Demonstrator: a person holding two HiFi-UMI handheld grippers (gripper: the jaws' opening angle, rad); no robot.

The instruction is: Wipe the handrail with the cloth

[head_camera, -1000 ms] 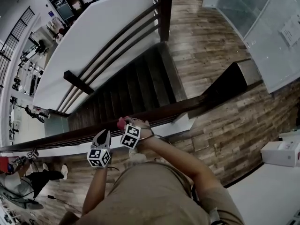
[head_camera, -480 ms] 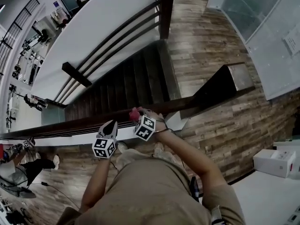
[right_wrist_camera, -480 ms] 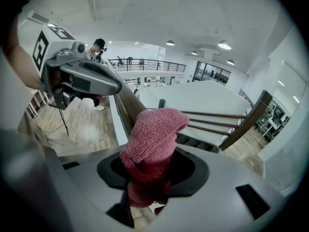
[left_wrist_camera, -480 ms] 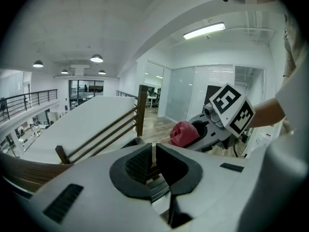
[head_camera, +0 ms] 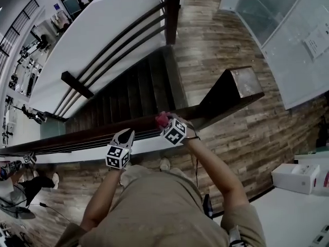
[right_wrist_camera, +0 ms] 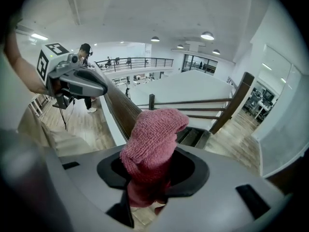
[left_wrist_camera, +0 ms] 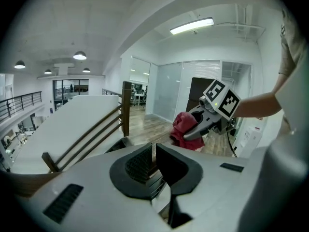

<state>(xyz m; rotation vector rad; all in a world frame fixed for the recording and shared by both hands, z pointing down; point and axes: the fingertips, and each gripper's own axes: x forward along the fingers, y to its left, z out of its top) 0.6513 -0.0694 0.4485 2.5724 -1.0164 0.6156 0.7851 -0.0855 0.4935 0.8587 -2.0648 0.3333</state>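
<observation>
Wood-plank floor (head_camera: 221, 40), brown, mixed tones. Dark staircase (head_camera: 133, 94) at centre; dark bars (head_camera: 121, 48) along far side, white sloped panel (head_camera: 97, 35) beyond them. Dark post (head_camera: 172, 9) at end of bars. Frosted glass partitions (head_camera: 280, 19) at right. White ceiling (left_wrist_camera: 96, 13); strip light (left_wrist_camera: 191, 26) and round pendant lamps (left_wrist_camera: 80, 55) lit. White box (head_camera: 294, 176) on pale surface, lower right. Black balcony railing (right_wrist_camera: 135, 61) far off.

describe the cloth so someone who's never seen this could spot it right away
Find the dark staircase and the wooden handrail that runs across its near side. At that rail is the right gripper, its jaws closed on a bunched cloth. It is the only pink, knitted thing at the rail.
</observation>
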